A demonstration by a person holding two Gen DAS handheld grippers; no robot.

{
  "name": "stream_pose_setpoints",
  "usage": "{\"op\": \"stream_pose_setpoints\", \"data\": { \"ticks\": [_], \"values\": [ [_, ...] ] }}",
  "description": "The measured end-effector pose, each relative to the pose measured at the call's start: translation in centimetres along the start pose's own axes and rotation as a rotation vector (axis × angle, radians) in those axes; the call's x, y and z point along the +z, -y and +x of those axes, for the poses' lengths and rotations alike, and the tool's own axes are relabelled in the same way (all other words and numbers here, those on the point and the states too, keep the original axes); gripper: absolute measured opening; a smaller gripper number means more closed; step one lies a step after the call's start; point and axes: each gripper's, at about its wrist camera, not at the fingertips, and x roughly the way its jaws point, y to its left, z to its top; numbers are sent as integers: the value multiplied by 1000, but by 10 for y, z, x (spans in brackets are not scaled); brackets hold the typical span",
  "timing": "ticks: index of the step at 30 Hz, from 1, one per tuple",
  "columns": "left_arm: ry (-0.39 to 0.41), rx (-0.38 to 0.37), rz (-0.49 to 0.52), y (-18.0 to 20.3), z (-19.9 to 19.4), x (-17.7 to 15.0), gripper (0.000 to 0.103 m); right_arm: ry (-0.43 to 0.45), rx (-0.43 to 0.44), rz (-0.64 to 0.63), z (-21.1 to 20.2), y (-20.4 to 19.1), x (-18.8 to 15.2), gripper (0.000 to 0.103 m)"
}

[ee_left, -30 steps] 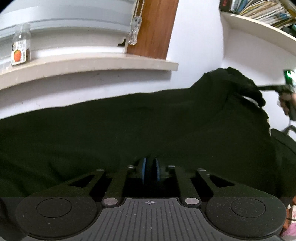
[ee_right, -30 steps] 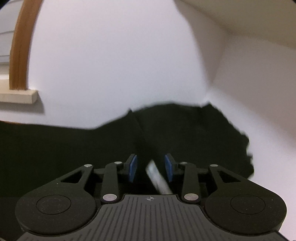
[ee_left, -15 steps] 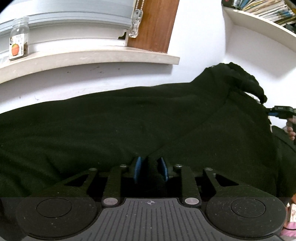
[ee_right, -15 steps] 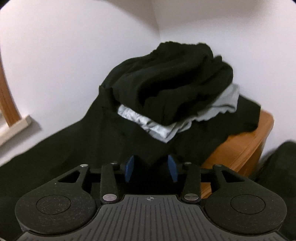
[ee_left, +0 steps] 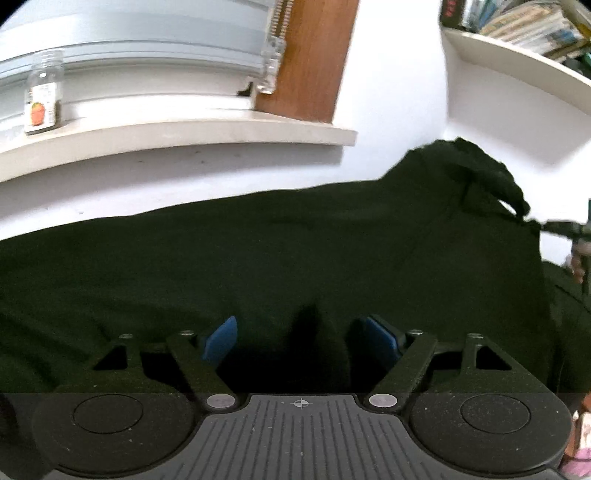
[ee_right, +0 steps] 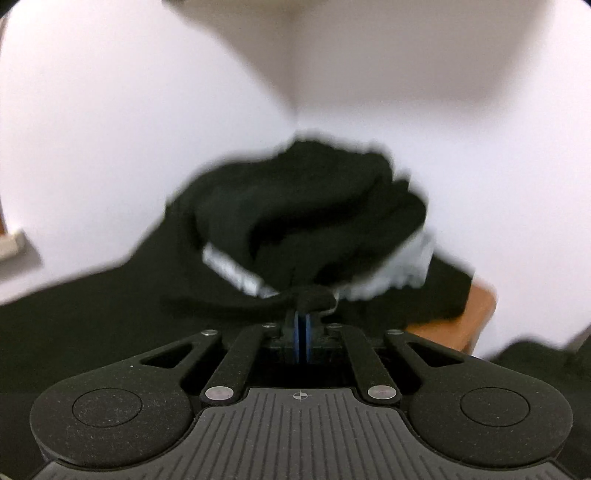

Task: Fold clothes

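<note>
Black fabric garment (ee_left: 258, 258) spreads ahead of both tools. Left gripper (ee_left: 301, 332) has just opened wide, a fold standing loose between its blue pads. Right gripper (ee_right: 303, 325) has just closed, pinching black cloth.

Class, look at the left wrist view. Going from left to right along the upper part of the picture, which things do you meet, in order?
Glass jar on the sill → clear blind-chain pull → brown wooden frame → shelf of books.
</note>
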Motion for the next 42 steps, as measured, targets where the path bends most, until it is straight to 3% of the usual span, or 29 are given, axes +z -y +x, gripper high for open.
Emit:
{"op": "stream_pose_setpoints", "data": {
  "ticks": [1,3,9,14,18,22,27,30,36,42],
  "values": [
    [3,7,-7,-2,-4,1,89,-6,2,-5,0,-2,-1,22],
    [11,25,-18,-6,-12,2,103,22,-1,-24,-9,-10,-1,51],
    [45,111,-45,-34,-51,-1,103,71,132,-90,-34,-61,1,66],
    [57,181,-113,-68,-85,-17,103,60,319,-197,-42,-132,-4,67],
    [61,248,-168,-93,-115,-34,103,-14,545,-278,-50,-204,-24,66],
    [54,320,-200,-115,-139,-46,103,-69,715,-384,-63,-274,-49,66],
    [27,365,-226,-137,-155,-63,103,-86,877,-506,-87,-341,-72,68],
    [37,353,-262,-144,-161,-68,103,-109,986,-547,-105,-376,-78,69],
    [38,335,-287,-148,-161,-71,103,-92,1161,-662,-131,-432,-87,75],
    [44,328,-291,-150,-161,-72,103,-132,1200,-716,-140,-469,-94,75]
  ]
}}
